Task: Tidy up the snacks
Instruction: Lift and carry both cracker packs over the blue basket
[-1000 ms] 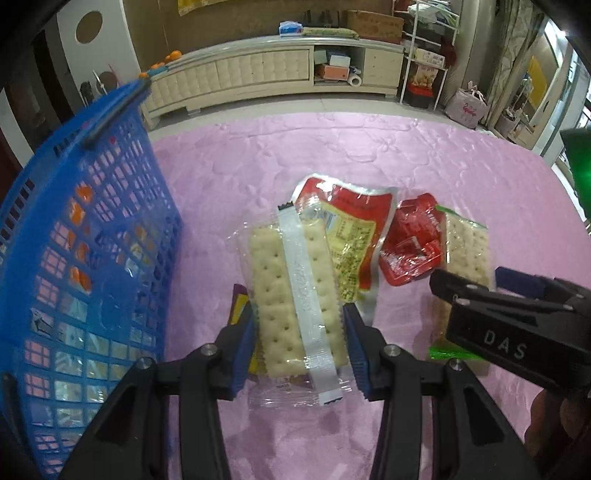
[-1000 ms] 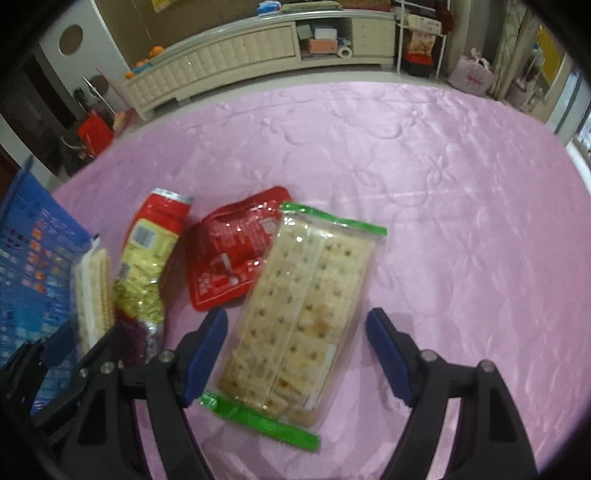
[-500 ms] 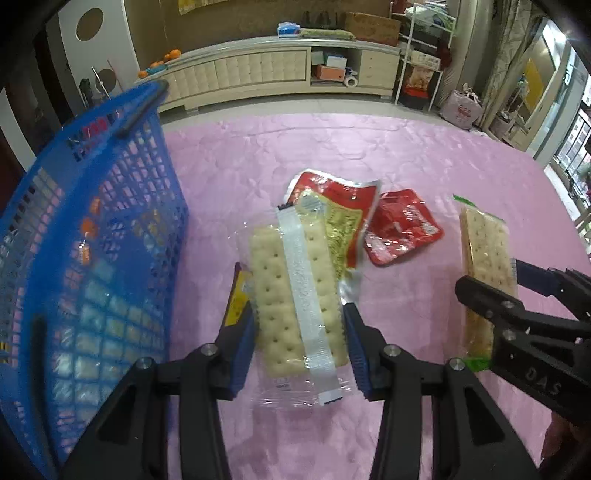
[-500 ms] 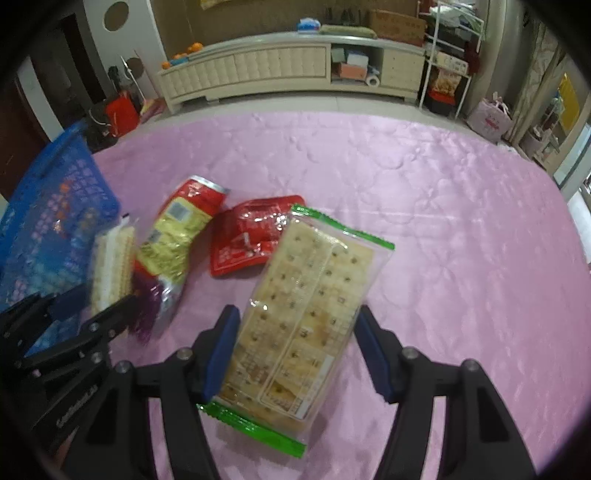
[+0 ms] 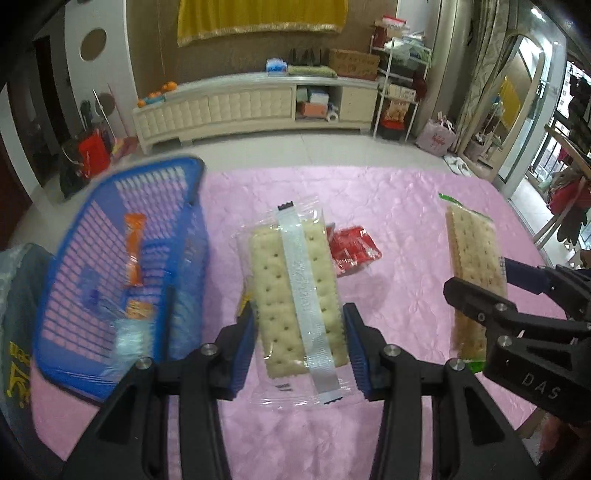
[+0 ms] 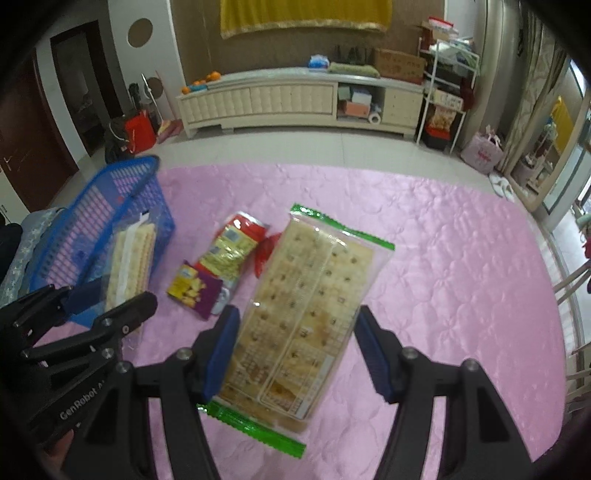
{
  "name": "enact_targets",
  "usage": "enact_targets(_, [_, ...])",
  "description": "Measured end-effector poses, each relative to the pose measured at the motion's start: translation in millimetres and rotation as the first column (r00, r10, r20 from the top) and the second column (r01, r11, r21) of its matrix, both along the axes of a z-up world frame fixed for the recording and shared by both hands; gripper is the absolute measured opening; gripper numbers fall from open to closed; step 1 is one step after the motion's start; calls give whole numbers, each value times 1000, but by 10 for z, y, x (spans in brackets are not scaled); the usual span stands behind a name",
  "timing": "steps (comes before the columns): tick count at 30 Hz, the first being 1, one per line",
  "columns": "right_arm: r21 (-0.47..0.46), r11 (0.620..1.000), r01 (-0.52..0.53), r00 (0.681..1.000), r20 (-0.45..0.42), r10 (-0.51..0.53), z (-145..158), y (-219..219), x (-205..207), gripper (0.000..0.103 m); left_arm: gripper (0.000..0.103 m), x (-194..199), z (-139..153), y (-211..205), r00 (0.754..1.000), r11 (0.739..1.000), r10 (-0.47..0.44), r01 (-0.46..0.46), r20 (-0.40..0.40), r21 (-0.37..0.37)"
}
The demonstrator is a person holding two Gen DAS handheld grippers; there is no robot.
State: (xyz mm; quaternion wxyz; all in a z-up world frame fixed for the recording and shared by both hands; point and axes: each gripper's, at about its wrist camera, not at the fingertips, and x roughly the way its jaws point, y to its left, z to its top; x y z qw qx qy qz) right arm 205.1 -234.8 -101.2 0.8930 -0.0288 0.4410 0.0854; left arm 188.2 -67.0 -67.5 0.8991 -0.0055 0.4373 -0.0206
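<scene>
The left gripper, clamped across its clear cracker pack, hangs nearer the blue basket than the right gripper, clamped across the green-edged cracker pack.

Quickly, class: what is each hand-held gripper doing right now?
Left hand-held gripper: closed on the clear-wrapped cracker pack.
Right hand-held gripper: closed on the green-edged cracker pack.

A home living room: a long cream cabinet lines the far wall beneath a yellow, gold-fringed cloth, oranges at its left end. A white wire rack of household goods stands at far right, slippers on the tiled floor.
</scene>
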Motion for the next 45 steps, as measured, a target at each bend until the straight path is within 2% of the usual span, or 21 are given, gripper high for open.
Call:
enact_targets(5, [13,1000,-21,999,47,20,346,179,-213,68,43,-187,343,164,998,1000,-1,2,63,-15])
enact_targets(9, [52,997,-56,997,54,53,497,315,-310,68,43,-308,553,404,991,1000,21,-22,129,1])
enact_targets(14, [76,992,-97,994,48,94,579,627,-296,68,43,-389,642,814,988,998,66,-64,139,-19])
enact_targets(25, [66,971,-231,971,73,226,763,1559,-84,68,43,-342,840,1577,977,988,146,-151,153,21])
enact_targets(31, [61,958,-279,959,60,275,666,1971,145,68,43,-233,760,1899,974,983,172,-179,146,33])
enact_targets(38, [39,955,-293,955,-33,294,291,2325,511,68,43,14,446,2207,973,976,209,-213,95,36])
enact_targets(45, [3,959,-282,957,-73,282,61,2513,739,68,43,151,228,2370,976,976,213,-215,55,40])
